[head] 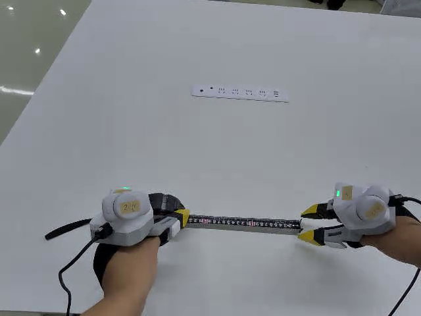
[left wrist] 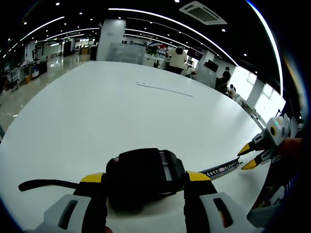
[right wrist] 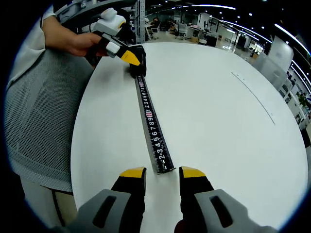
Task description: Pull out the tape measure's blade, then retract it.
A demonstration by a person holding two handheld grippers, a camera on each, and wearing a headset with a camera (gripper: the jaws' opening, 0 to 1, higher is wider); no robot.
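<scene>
Blade [right wrist: 150, 121] is out, flat on tabletop [head: 197, 145], so the pull looks done and retract is next. Left gripper [left wrist: 145, 177] is clamped on the case [head: 166, 201], low, aimed right along the blade. Right gripper [right wrist: 163, 172] faces it, jaws part-open, blade tip just at them, ungripped. Next: guide the tip back straight. Power strip [head: 239, 93] sits far back, well apart.

On the white table [head: 197, 151], the black tape measure case [head: 166, 201] sits left; its blade [head: 243, 222] stretches right; the white power strip [head: 240, 93] lies behind.
</scene>
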